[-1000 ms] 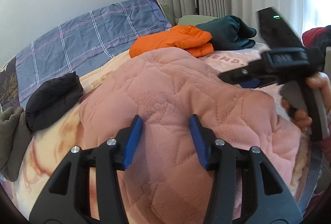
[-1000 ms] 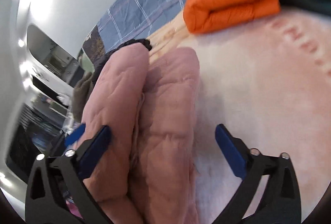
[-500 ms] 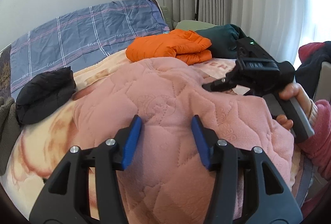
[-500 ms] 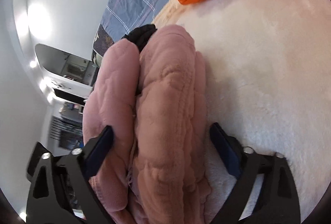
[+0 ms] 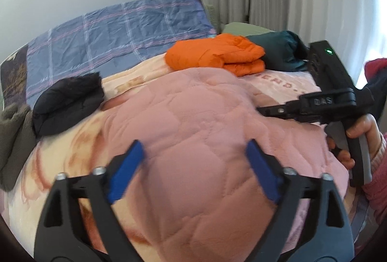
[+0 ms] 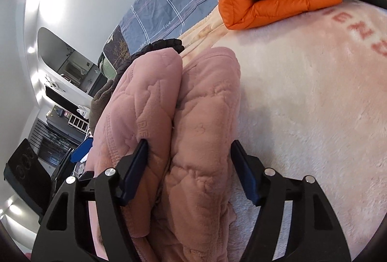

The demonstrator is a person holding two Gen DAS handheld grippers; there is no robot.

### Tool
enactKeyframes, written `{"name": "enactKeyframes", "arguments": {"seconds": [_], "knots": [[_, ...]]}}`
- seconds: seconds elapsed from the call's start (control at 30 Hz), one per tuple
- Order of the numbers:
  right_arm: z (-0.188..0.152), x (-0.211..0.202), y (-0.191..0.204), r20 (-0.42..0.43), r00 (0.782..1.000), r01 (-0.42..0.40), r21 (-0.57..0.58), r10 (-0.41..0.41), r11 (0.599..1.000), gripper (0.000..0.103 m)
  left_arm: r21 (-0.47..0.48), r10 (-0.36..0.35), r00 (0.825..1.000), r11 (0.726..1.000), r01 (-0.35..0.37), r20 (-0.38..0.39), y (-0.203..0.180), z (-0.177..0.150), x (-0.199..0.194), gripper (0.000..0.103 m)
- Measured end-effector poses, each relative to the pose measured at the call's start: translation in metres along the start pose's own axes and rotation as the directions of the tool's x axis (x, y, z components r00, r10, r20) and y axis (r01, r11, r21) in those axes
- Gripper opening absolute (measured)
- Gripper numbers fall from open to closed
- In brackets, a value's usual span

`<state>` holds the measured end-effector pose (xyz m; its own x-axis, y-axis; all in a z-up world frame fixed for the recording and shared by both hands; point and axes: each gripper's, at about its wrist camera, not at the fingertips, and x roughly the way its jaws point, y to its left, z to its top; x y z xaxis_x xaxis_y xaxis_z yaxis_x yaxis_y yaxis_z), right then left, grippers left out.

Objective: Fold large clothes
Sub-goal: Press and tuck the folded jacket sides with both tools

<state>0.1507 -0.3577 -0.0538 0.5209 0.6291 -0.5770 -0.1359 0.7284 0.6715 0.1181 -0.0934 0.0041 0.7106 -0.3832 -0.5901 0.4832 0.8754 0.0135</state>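
A thick pink quilted garment is seen lying folded on a bed, on a pale pink fleece blanket. In the left wrist view the garment fills the centre of the frame, from the middle down to 6 o'clock.

The left claw has been spread wider than half a second ago: its blue pads were closer together on the fabric then, and now stand well apart, released, over the top layer. Nothing is gripped by it.

The right claw is shown at 3 o'clock in the left view, held by a hand. In its own view its pads have been drawn inward since a moment ago, and the doubled edge of the garment is straddled by them. The left pad appears to touch the fabric; the right pad appears just beside it. The claw is part-closed, not yet clenched.

It is judged that the fold has been laid and let go by the left side, while the stacked edge is being taken up by the right for the next fold.

At 12 o'clock an already folded orange jacket and a dark green garment are seen; a black garment lies at 9 o'clock.
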Motion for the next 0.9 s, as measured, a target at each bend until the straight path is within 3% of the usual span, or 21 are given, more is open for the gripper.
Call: {"name": "enactKeyframes", "arguments": {"seconds": [0.13, 0.23, 0.3, 0.37, 0.4, 0.6, 0.77, 0.9], "knots": [[0.002, 0.001, -0.005, -0.003, 1.000, -0.015, 0.005, 0.015, 1.000, 0.069, -0.099, -0.055, 0.998, 0.994, 0.052, -0.024, 0.020, -0.004, -0.002, 0.100], [0.002, 0.001, -0.012, -0.011, 0.999, -0.030, 0.012, 0.030, 0.999, 0.071, -0.213, -0.100, 0.995, 0.973, 0.093, -0.022, 0.045, -0.011, -0.005, 0.101], [0.003, 0.005, -0.019, -0.030, 0.999, -0.033, 0.034, 0.034, 0.999, 0.087, -0.316, -0.170, 0.985, 0.937, 0.149, -0.039, 0.064, -0.021, 0.003, 0.101], [0.003, 0.010, -0.029, -0.058, 0.995, -0.081, 0.087, 0.086, 0.993, 0.090, -0.423, -0.290, 0.956, 0.872, 0.245, -0.043, 0.080, -0.032, 0.016, 0.101], [0.003, 0.013, -0.033, -0.068, 0.992, -0.101, 0.109, 0.109, 0.989, 0.091, -0.443, -0.314, 0.949, 0.856, 0.266, -0.037, 0.084, -0.035, 0.019, 0.101], [0.006, 0.015, -0.030, -0.077, 0.988, -0.128, 0.096, 0.136, 0.987, 0.092, -0.423, -0.348, 0.937, 0.853, 0.305, -0.027, 0.086, -0.039, 0.025, 0.101], [0.006, 0.013, -0.028, -0.073, 0.988, -0.130, 0.080, 0.135, 0.988, 0.092, -0.460, -0.392, 0.918, 0.826, 0.326, -0.052, 0.095, -0.042, 0.025, 0.101], [0.011, 0.017, -0.031, -0.074, 0.988, -0.132, 0.077, 0.137, 0.988, 0.092, -0.475, -0.411, 0.911, 0.808, 0.349, -0.029, 0.100, -0.048, 0.029, 0.101]]}}
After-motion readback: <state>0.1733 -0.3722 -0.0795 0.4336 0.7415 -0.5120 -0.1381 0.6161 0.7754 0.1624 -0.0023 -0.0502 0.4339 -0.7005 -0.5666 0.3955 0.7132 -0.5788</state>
